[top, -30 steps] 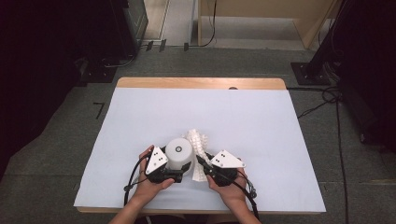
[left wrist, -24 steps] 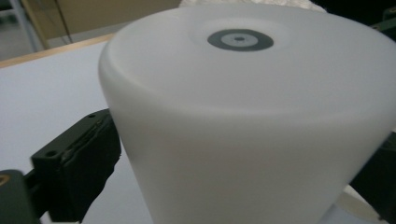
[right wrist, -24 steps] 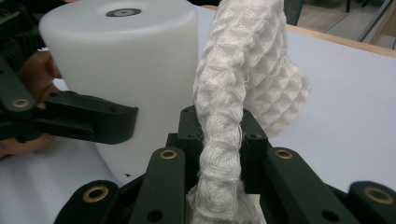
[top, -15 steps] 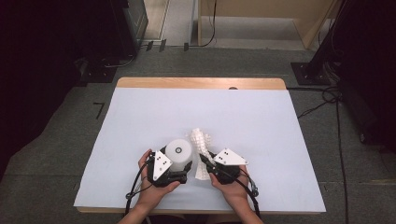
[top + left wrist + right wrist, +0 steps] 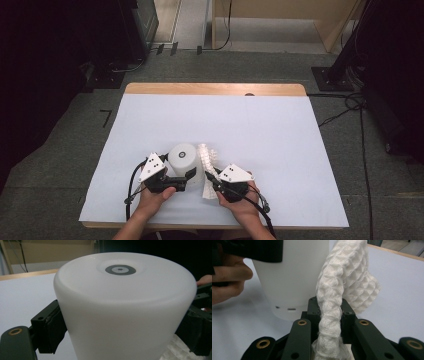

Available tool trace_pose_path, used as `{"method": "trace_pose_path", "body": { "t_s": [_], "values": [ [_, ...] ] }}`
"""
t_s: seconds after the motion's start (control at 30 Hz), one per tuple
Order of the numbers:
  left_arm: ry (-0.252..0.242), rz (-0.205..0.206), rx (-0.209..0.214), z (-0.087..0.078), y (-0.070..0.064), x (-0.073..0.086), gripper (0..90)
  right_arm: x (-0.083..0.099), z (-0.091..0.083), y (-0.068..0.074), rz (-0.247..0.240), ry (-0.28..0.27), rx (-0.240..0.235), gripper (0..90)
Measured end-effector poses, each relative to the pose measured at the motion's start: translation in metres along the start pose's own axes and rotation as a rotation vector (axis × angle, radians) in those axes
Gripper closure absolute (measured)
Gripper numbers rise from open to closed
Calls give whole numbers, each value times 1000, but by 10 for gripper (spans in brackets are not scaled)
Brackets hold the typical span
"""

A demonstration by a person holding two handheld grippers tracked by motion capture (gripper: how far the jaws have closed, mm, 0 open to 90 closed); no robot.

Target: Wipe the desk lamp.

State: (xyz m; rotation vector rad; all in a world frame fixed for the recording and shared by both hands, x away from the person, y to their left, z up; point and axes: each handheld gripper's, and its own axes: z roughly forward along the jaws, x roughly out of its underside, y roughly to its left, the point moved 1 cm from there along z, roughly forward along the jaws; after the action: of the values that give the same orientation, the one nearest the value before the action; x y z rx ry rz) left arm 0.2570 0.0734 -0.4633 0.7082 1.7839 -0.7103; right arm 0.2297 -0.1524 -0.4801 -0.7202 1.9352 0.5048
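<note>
Evidently a wiping step: left gripper (image 5: pixel 192 174) jaws clamped the white cylinder (image 5: pixel 184 161) upright near the worktop (image 5: pixel 260 130) front edge; right gripper (image 5: pixel 212 176) jaws pinched a bunched waffle cloth (image 5: pixel 337 290) touching its side. Best to steady the cylinder and drag the cloth firmly around.

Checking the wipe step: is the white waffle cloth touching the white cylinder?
Cannot tell. In the right gripper view the cloth, pinched by the right gripper, overlaps the cylinder, with no plain contact or gap.
</note>
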Motion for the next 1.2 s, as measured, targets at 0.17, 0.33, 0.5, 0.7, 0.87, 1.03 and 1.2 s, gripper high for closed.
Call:
{"method": "trace_pose_path", "body": {
  "t_s": [0.17, 0.33, 0.5, 0.7, 0.87, 1.03, 1.2],
  "values": [
    [41, 43, 26, 7, -8, 5, 88, -7, -8, -2, 2, -36, 3, 764],
    [63, 75, 33, 12, -12, 7, 88, -19, -22, -6, 5, -92, 6, 764],
    [38, 67, 23, 9, -10, 5, 88, -15, -18, -5, 4, -75, -4, 765],
    [19, 76, -5, 6, -6, 3, 88, -3, -1, -2, -1, 25, -13, 764],
    [50, 142, -85, 12, -6, 10, 87, -4, -6, -13, 29, 7, 34, 763],
    [42, 137, -85, 12, 0, 13, 86, -3, -10, -20, 45, -9, 58, 763],
    [48, 141, -115, 13, -3, 15, 65, -2, -10, -23, 51, -8, 68, 762]
  ]
}}
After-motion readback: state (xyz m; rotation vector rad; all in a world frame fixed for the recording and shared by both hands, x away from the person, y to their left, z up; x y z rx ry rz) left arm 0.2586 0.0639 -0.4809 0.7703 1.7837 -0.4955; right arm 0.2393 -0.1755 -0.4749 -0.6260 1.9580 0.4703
